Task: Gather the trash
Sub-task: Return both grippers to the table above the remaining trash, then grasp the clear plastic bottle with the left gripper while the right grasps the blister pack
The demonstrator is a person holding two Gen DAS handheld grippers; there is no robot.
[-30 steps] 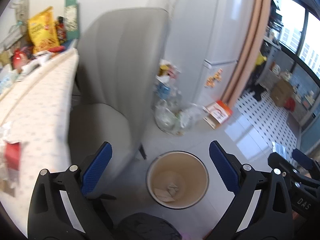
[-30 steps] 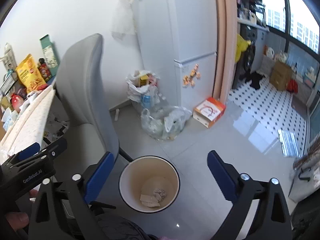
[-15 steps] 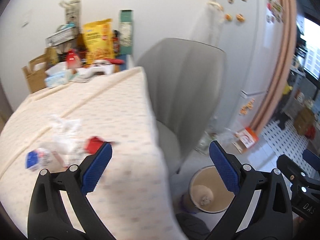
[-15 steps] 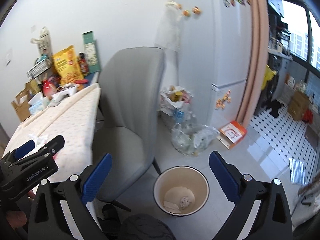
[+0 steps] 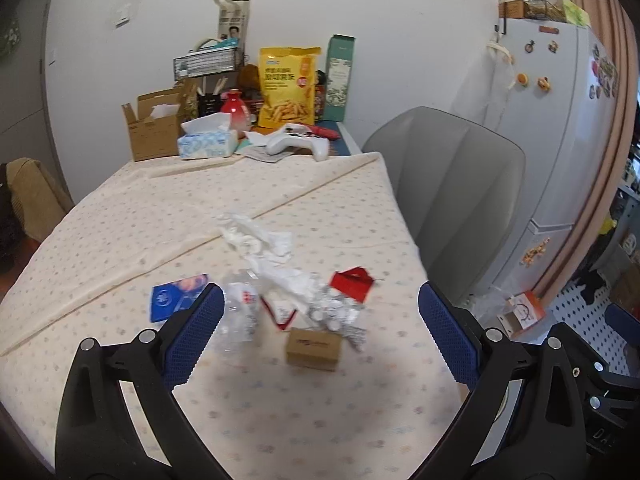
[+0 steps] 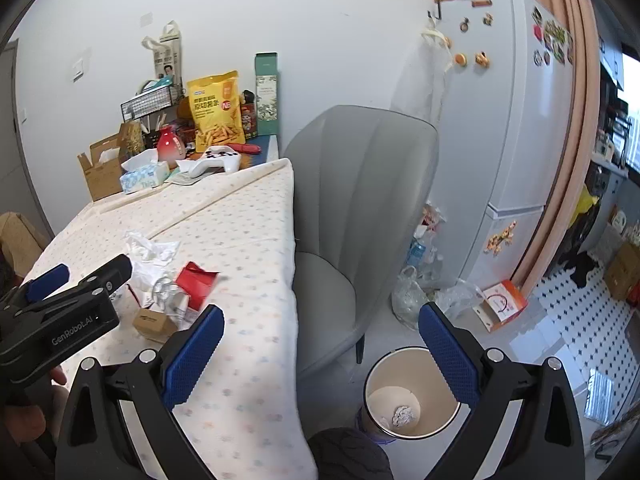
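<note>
A pile of trash lies on the cream tablecloth (image 5: 120, 216): crumpled white tissue (image 5: 256, 236), a clear plastic bottle (image 5: 240, 316), a red carton (image 5: 352, 282), a small brown box (image 5: 314, 349) and a blue packet (image 5: 174, 300). My left gripper (image 5: 320, 336) is open and empty, hovering just above and in front of the pile. It also shows in the right wrist view (image 6: 76, 292). My right gripper (image 6: 320, 354) is open and empty, over the table's edge. The cream trash bin (image 6: 412, 396) stands on the floor, with a crumpled ball inside.
A grey chair (image 6: 360, 208) stands between table and white fridge (image 6: 500, 128). A tissue box (image 5: 206, 144), game controller (image 5: 298, 142), snack bag (image 5: 286, 86) and open cardboard box (image 5: 150, 132) crowd the table's far end. Plastic bags (image 6: 424, 280) and an orange box (image 6: 502, 308) lie on the floor.
Both grippers have swung up and left, from over the trash bin to the table. The left one now faces the trash pile. Both stay open and empty.
</note>
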